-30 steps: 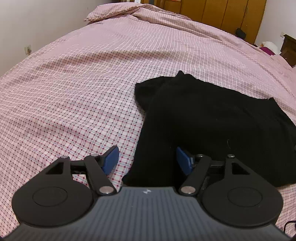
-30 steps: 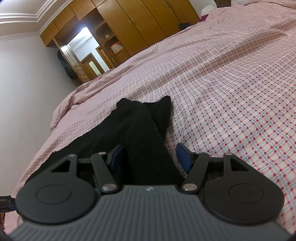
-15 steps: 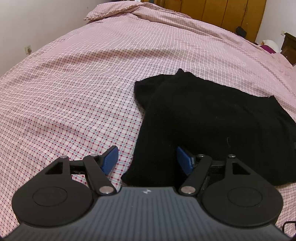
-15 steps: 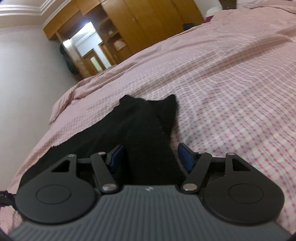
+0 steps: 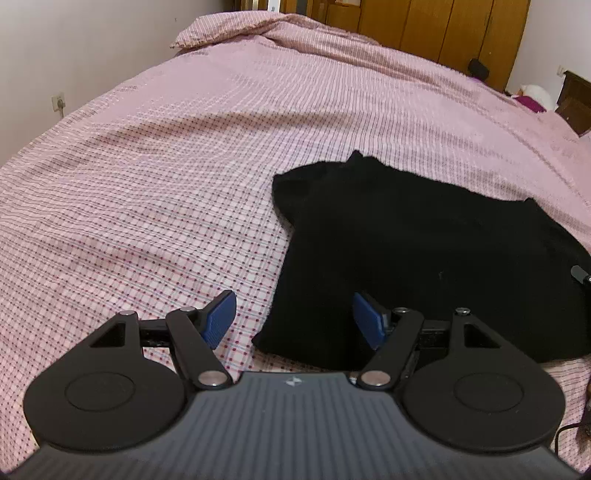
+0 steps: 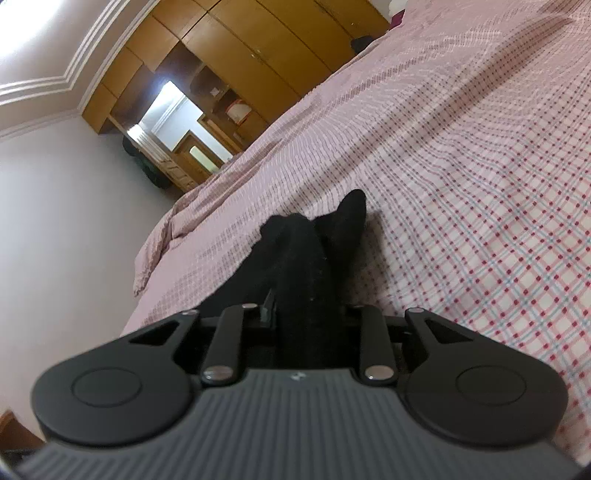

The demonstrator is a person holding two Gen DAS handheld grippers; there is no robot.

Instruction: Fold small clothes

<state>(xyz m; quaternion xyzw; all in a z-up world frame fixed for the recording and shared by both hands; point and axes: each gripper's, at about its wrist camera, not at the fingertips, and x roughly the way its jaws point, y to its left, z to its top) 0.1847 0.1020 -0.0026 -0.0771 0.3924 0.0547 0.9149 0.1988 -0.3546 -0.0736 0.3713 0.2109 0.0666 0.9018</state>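
A black garment [image 5: 424, 258] lies flat on the pink checked bedspread [image 5: 147, 184]. My left gripper [image 5: 293, 317] is open just above its near left corner, blue pads either side of that edge. My right gripper [image 6: 306, 314] is shut on the black garment [image 6: 306, 273], gripping a bunched edge; its pads are hidden in the cloth. The garment runs away from that gripper in a ridge. A bit of the right gripper shows at the left wrist view's right edge [image 5: 581, 275].
The bed stretches wide to the left and far side. A rumpled pillow end [image 5: 229, 33] lies at the far end. Wooden wardrobes [image 5: 436, 29] and an open doorway [image 6: 173, 114] stand beyond. A wall [image 5: 74, 55] runs along the bed's left side.
My right gripper has shut on the garment's edge and tilted, lifting the cloth slightly. My left gripper has stayed open, almost still.
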